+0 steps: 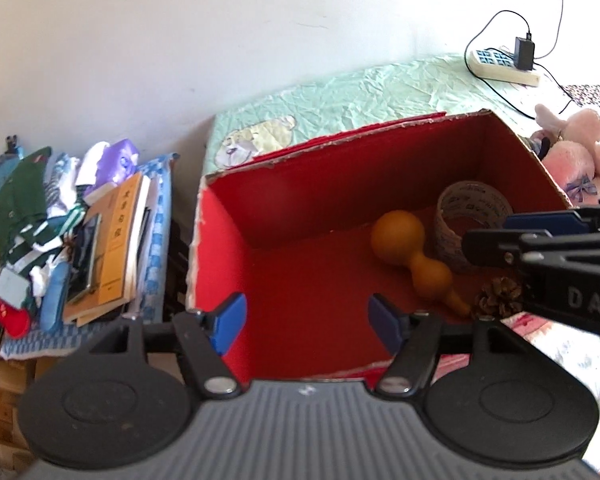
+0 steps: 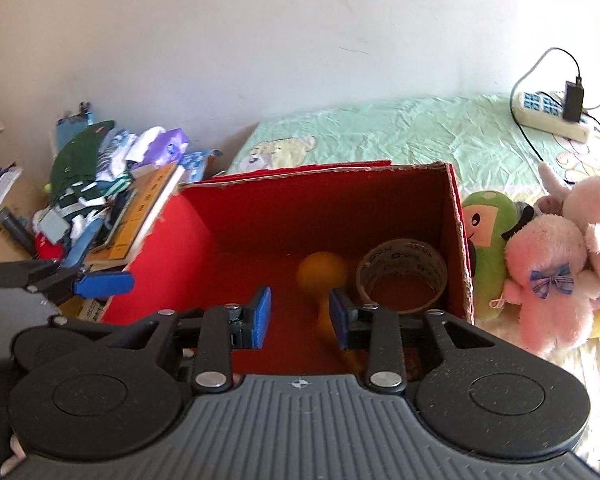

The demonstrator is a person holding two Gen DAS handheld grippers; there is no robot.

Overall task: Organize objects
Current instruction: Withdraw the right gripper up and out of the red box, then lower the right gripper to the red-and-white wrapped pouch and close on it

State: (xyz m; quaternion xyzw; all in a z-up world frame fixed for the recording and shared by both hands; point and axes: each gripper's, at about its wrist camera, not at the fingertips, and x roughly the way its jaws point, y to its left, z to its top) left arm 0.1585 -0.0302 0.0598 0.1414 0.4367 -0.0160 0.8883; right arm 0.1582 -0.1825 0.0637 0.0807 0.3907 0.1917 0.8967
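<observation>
A red open cardboard box [image 1: 228, 248] [image 2: 204, 216] sits on the bed. Inside lie an orange gourd [image 1: 408, 252] [image 2: 320, 270], a roll of tape [image 1: 456, 216] [image 2: 402, 270] and a pine cone [image 1: 498, 302]. My left gripper [image 1: 306, 322] is open and empty above the box's near left side. My right gripper [image 2: 300, 316] is open and empty over the box, above the gourd; it also shows in the left wrist view [image 1: 520, 228] at the right. The left gripper's fingertip [image 2: 104, 283] shows at the left of the right wrist view.
Plush toys [image 2: 548, 276] [image 1: 576, 152] lie right of the box, with a green one [image 2: 486, 236]. A pile of books and clothes [image 1: 80, 232] [image 2: 112, 200] stands left of the bed. A power strip with a charger [image 1: 504, 62] [image 2: 552, 114] lies at the bed's far right.
</observation>
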